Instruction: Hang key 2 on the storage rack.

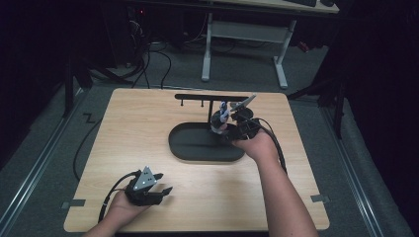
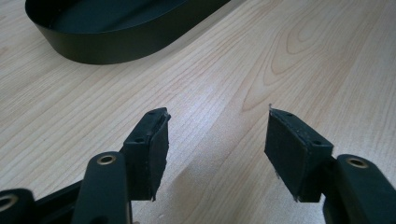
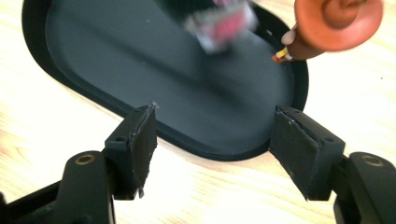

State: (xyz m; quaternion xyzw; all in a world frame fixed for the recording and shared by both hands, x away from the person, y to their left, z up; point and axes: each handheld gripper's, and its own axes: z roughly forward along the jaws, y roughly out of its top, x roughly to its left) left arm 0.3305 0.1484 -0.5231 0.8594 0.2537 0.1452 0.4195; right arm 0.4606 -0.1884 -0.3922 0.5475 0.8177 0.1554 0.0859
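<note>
my left gripper rests at the lower left of the frame on the desk, jaws apart and empty. mid-frame sits the black oval tray with its hanger stand. to the right of centre, my right gripper hovers over the tray's right end, jaws apart, nothing between them. a small blurred trinket hangs just above. it looks light and dangly, likely to swing, so i'd pinch its body, not the cord.
</note>
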